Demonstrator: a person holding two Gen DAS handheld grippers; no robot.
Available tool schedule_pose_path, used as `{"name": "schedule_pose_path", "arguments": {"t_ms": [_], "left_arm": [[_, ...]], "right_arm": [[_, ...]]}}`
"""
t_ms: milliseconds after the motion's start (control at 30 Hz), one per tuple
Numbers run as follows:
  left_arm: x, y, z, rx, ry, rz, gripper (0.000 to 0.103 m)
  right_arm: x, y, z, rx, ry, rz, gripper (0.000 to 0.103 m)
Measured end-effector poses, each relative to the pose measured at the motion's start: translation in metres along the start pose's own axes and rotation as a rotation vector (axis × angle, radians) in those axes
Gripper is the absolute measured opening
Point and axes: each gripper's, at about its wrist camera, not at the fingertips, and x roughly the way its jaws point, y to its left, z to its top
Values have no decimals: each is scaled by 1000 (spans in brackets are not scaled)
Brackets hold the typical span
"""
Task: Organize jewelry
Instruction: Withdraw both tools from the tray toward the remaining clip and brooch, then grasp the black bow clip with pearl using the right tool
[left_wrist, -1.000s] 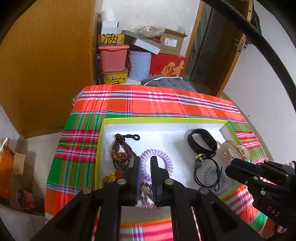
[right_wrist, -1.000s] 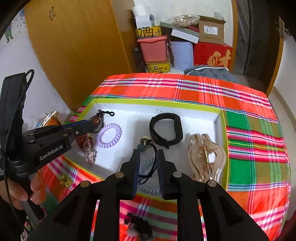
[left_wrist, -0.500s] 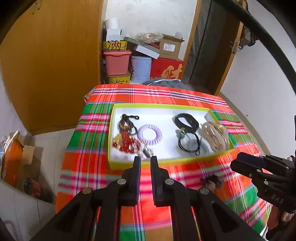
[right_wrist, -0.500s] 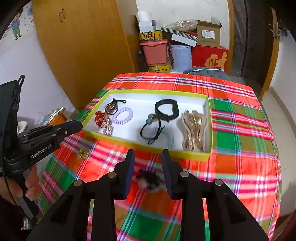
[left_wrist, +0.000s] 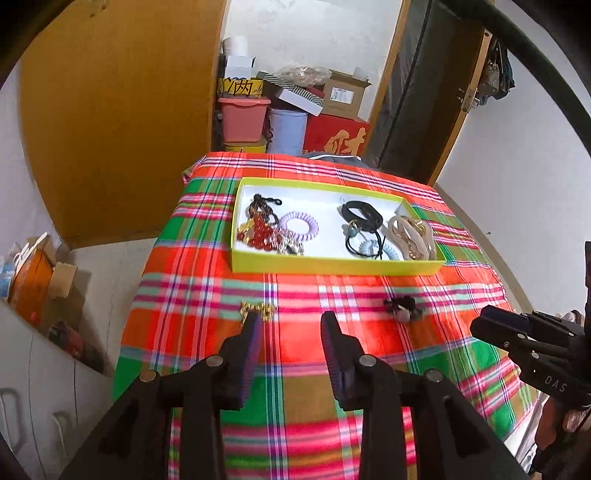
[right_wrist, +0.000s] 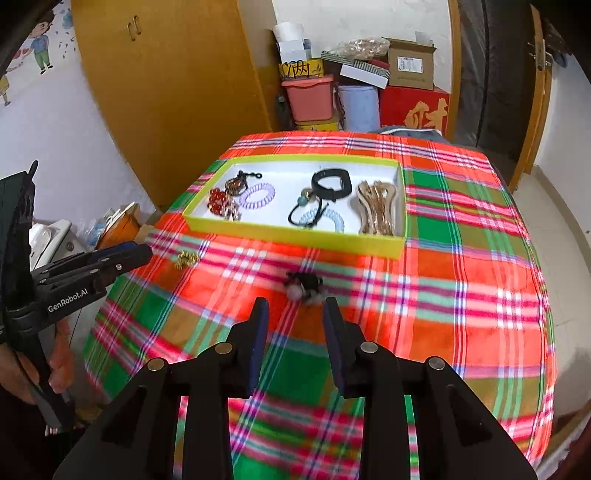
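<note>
A yellow-rimmed white tray (left_wrist: 332, 265) (right_wrist: 295, 235) on the plaid table holds red beads (left_wrist: 258, 232), a purple coil tie (left_wrist: 298, 223), a black band (right_wrist: 331, 183), a blue coil tie (right_wrist: 332, 221) and a gold hair claw (right_wrist: 377, 208). A small gold piece (left_wrist: 257, 309) (right_wrist: 185, 259) lies on the cloth just ahead of my open, empty left gripper (left_wrist: 291, 325). A black-and-white hair ornament (right_wrist: 304, 289) (left_wrist: 402, 307) lies just ahead of my open, empty right gripper (right_wrist: 295, 314).
The plaid cloth (right_wrist: 461, 295) covers the whole table. Behind the table stand stacked boxes, a pink bin (left_wrist: 242, 120) and a red box (right_wrist: 415, 110). A wooden wardrobe (right_wrist: 166, 92) is at the left. A doorway is at the right.
Both grippers pulled back from the tray toward the table's near edge and opened from nearly shut. The red beads now lie in the tray.
</note>
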Motion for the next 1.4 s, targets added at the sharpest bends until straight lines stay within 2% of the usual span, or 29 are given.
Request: {"name": "schedule_pose_path", "arguments": {"t_ms": [100, 500, 567, 633, 1000, 1400], "left_arm": [[-6, 1, -8, -4, 2, -1, 40], [-10, 7, -17, -31, 14, -4, 41], [-9, 7, -17, -33, 14, -6, 41], [-8, 8, -17, -33, 18, -6, 41], [11, 16, -16, -44, 56, -4, 41], [47, 28, -7, -62, 92, -3, 41]], "right_arm": [[-4, -2, -8, 7, 8, -1, 31], [-4, -8, -20, 28, 23, 1, 31], [-3, -7, -19, 25, 24, 4, 36], [-2, -6, -20, 24, 24, 9, 45], [13, -6, -15, 16, 43, 10, 46], [50, -14, 0, -6, 65, 14, 46]]}}
